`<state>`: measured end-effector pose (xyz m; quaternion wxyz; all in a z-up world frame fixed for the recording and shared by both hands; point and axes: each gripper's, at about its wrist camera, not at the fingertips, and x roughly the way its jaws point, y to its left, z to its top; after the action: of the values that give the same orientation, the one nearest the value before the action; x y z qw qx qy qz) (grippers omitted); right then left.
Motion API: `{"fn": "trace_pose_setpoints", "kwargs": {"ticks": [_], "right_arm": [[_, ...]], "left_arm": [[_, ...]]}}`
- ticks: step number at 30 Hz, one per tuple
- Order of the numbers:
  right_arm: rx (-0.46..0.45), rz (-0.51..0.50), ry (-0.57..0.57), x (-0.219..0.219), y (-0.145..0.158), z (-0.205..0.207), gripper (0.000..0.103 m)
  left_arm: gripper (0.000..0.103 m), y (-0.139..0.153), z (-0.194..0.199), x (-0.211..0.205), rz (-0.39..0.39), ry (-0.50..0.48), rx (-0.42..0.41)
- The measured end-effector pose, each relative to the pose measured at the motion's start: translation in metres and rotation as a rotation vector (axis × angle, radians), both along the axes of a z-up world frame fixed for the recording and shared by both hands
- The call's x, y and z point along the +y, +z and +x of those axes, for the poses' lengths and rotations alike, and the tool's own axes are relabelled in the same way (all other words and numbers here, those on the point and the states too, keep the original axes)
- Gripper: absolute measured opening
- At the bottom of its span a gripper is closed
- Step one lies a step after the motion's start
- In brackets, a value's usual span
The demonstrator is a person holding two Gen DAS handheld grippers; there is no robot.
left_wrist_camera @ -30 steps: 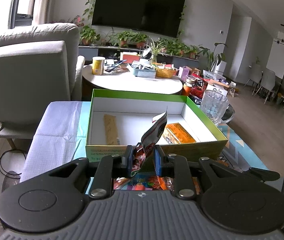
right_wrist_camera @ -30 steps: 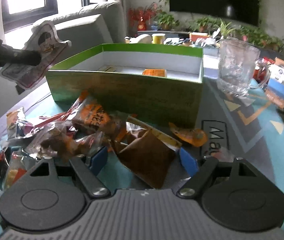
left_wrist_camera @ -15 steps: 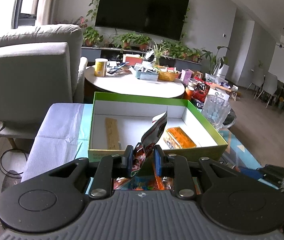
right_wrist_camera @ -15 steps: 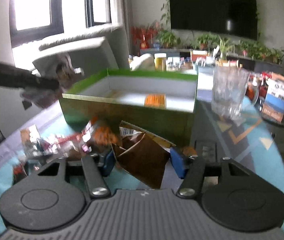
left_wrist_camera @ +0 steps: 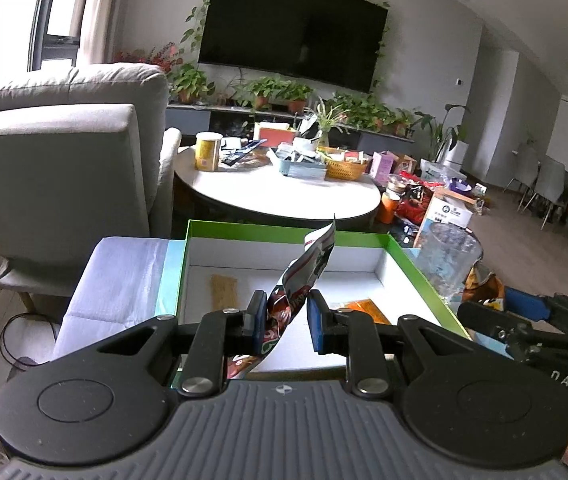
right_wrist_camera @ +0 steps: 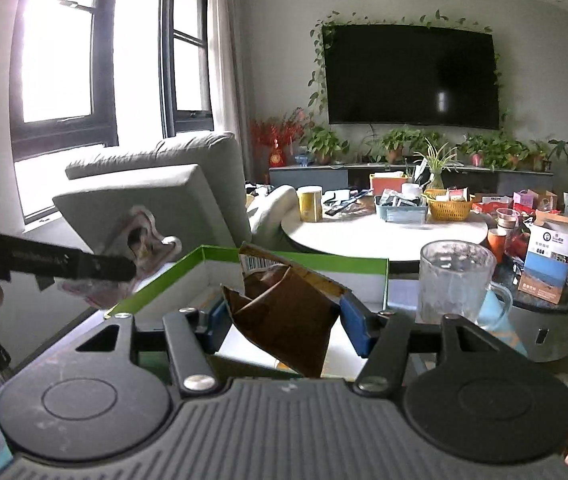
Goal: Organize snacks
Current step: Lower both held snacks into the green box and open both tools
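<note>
A green box with a white inside (left_wrist_camera: 183,280) holds a tan bar (left_wrist_camera: 224,292) and an orange packet (left_wrist_camera: 360,307). My left gripper (left_wrist_camera: 286,322) is over the box's near edge; its jaws stand apart, and a red and silver snack packet (left_wrist_camera: 308,264) leans against the left pad. My right gripper (right_wrist_camera: 284,322) is shut on a brown snack packet (right_wrist_camera: 288,320) and holds it up over the box (right_wrist_camera: 304,258). The left gripper's arm with its packet (right_wrist_camera: 140,248) shows at the left of the right wrist view.
A glass mug (left_wrist_camera: 448,256) stands just right of the box, also in the right wrist view (right_wrist_camera: 456,280). A grey armchair (left_wrist_camera: 56,152) is at the left. A round white table (left_wrist_camera: 276,192) with cans, baskets and boxes stands behind.
My right gripper has closed on the brown packet and lifted it from the pile to above the box. My left gripper moved forward over the box and its jaws have parted.
</note>
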<state>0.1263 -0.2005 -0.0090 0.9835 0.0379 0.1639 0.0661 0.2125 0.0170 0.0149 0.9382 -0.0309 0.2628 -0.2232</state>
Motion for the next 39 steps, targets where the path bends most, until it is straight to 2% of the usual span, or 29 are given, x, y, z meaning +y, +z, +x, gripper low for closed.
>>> {"fn": "trace_pose_setpoints", "kwargs": {"ticks": [18,22,23,25,28,34,36,38,39], "right_arm": [[0.093,0.028,-0.035,0.005,-0.028,0.06,0.057],[0.138,0.035,-0.054,0.003,-0.036,0.066,0.057],[0.153,0.035,-0.059,0.002,-0.038,0.066,0.057],[0.177,0.038,-0.064,0.0,-0.041,0.066,0.057],[0.203,0.048,-0.067,-0.002,-0.046,0.064,0.057],[0.189,0.033,-0.057,0.001,-0.043,0.049,0.057],[0.186,0.034,-0.058,0.001,-0.043,0.044,0.057],[0.181,0.05,-0.057,-0.001,-0.04,0.037,0.057],[0.174,0.058,-0.056,-0.003,-0.039,0.033,0.057]], "left_arm": [[0.02,-0.039,0.062,-0.013,0.04,0.046,0.093],[0.021,-0.051,0.068,-0.014,0.061,0.058,0.151],[0.022,-0.053,0.068,-0.013,0.066,0.057,0.163],[0.031,-0.055,0.063,-0.011,0.075,0.047,0.172],[0.039,-0.049,0.05,-0.01,0.106,0.046,0.138],[0.044,-0.038,0.019,0.005,0.107,0.015,0.119],[0.044,-0.035,0.003,0.011,0.11,0.016,0.073],[0.046,-0.034,-0.01,0.017,0.129,0.025,0.086],[0.046,-0.034,-0.014,0.022,0.114,0.026,0.096]]}}
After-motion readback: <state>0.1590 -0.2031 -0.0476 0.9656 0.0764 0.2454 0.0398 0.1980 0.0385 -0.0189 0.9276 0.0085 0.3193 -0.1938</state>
